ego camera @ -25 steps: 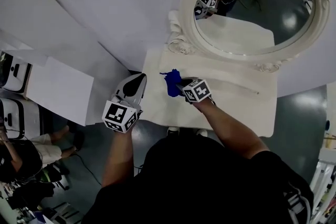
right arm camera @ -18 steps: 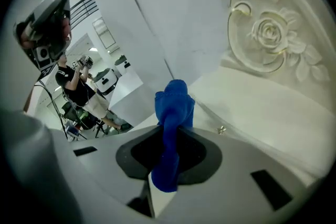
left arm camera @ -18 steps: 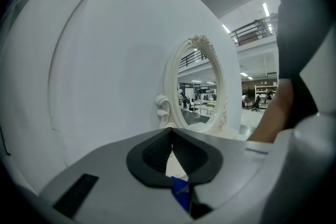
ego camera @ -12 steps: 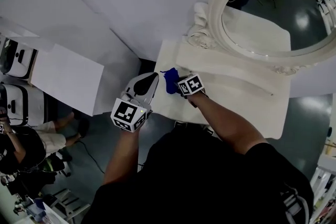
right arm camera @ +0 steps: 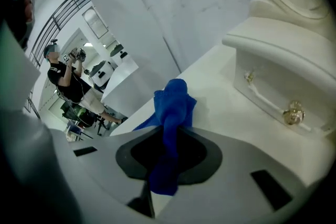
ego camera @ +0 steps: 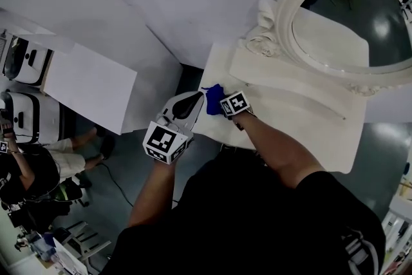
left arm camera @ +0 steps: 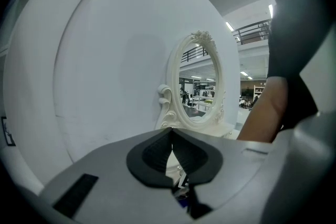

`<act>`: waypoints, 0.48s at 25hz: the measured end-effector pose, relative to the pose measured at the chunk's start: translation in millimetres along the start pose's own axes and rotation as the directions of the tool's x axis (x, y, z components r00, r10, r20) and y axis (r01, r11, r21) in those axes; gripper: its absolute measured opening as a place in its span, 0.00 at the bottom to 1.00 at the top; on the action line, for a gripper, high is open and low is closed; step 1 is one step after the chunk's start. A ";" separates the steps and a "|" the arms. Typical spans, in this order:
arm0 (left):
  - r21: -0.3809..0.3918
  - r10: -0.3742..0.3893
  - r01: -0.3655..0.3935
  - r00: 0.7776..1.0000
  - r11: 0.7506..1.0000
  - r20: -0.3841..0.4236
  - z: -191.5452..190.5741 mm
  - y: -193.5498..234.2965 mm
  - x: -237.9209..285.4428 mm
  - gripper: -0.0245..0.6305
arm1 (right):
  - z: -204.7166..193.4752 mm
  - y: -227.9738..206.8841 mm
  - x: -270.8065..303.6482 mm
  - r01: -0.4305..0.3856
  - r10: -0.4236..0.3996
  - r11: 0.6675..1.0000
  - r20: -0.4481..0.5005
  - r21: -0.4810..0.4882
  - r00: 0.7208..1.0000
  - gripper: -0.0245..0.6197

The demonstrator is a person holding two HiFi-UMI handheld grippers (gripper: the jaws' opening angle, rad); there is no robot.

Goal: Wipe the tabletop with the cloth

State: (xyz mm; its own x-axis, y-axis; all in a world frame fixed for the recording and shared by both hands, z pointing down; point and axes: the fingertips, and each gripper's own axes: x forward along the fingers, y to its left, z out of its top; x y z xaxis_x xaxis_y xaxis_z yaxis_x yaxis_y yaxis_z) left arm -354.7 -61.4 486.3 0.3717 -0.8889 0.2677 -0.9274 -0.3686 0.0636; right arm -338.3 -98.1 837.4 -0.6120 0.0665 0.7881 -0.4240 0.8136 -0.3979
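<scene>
A blue cloth [ego camera: 214, 100] lies bunched at the left front corner of the cream dressing tabletop [ego camera: 302, 129]. My right gripper [ego camera: 221, 104] is shut on the blue cloth [right arm camera: 173, 113], which runs from between its jaws out onto the tabletop [right arm camera: 220, 107]. My left gripper [ego camera: 193, 100] hovers just off the table's left edge, beside the cloth. In the left gripper view the left gripper [left arm camera: 172, 152] has its jaws together with nothing between them.
An oval mirror [ego camera: 351, 22] in an ornate cream frame stands at the back of the table. A raised drawer unit [right arm camera: 278, 86] with a round knob [right arm camera: 293, 112] sits under it. A white box-like block [ego camera: 90, 90] stands to the left. People stand on the floor at far left.
My right gripper has dragged the blue cloth leftward along the tabletop to its left front corner. The left gripper has stayed close beside it, off the table's left edge.
</scene>
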 end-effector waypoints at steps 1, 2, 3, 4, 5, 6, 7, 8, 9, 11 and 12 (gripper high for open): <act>-0.004 0.002 -0.002 1.000 1.000 0.001 -0.5 1.3 -1.0 0.05 | -1.6 -1.0 0.6 -0.003 0.003 1.000 0.006 0.003 1.000 0.13; -0.009 0.003 -0.003 1.000 1.000 0.003 -0.8 2.1 -1.6 0.05 | -2.4 -1.6 0.5 -0.005 0.005 1.000 0.009 0.001 1.000 0.13; -0.013 0.003 -0.002 1.000 1.000 0.004 -0.8 2.1 -1.6 0.05 | -2.9 -1.9 0.1 -0.005 0.005 1.000 0.007 -0.009 1.000 0.13; -0.014 0.000 0.000 1.000 1.000 0.005 -0.5 1.2 -0.9 0.05 | -3.7 -2.7 -0.6 -0.002 0.003 1.000 0.000 -0.024 1.000 0.13; -0.012 -0.005 0.005 1.000 1.000 0.005 0.1 -0.7 0.5 0.05 | -5.1 -4.1 -1.7 0.002 -0.002 0.999 -0.007 -0.036 1.000 0.13; -0.008 -0.011 0.011 1.000 1.000 0.005 0.9 -3.2 2.4 0.05 | -7.1 -6.5 -3.5 0.007 -0.007 0.999 -0.013 -0.042 1.000 0.13; -0.005 -0.017 0.017 1.000 1.000 0.005 1.9 -6.1 4.5 0.05 | -10.0 -9.7 -6.0 0.011 -0.012 0.999 -0.018 -0.041 1.000 0.13; -0.001 -0.023 0.023 1.000 1.000 0.005 2.9 -8.9 6.9 0.05 | -13.3 -13.7 -9.2 0.017 -0.017 0.999 -0.023 -0.035 1.000 0.13; 0.002 -0.029 0.029 1.000 1.000 0.006 4.1 -11.5 9.3 0.05 | -16.8 -18.4 -13.1 0.022 -0.023 0.999 -0.026 -0.027 0.999 0.13; 0.005 -0.042 0.042 0.999 0.999 0.007 7.0 -16.4 15.0 0.05 | -24.1 -29.2 -22.6 0.035 -0.036 0.999 -0.031 -0.011 0.999 0.13; 0.006 -0.049 0.049 0.999 0.999 0.008 8.7 -19.4 18.4 0.05 | -28.3 -35.1 -28.0 0.043 -0.043 0.999 -0.034 -0.005 0.999 0.13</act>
State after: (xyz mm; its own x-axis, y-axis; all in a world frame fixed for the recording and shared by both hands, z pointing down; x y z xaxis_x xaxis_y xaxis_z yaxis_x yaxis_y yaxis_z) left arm -329.5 -73.0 481.6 0.4168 -0.8720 0.2569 -0.9079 -0.4132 0.0705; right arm -287.3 -112.2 842.6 -0.5703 0.0508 0.8199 -0.4467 0.8184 -0.3615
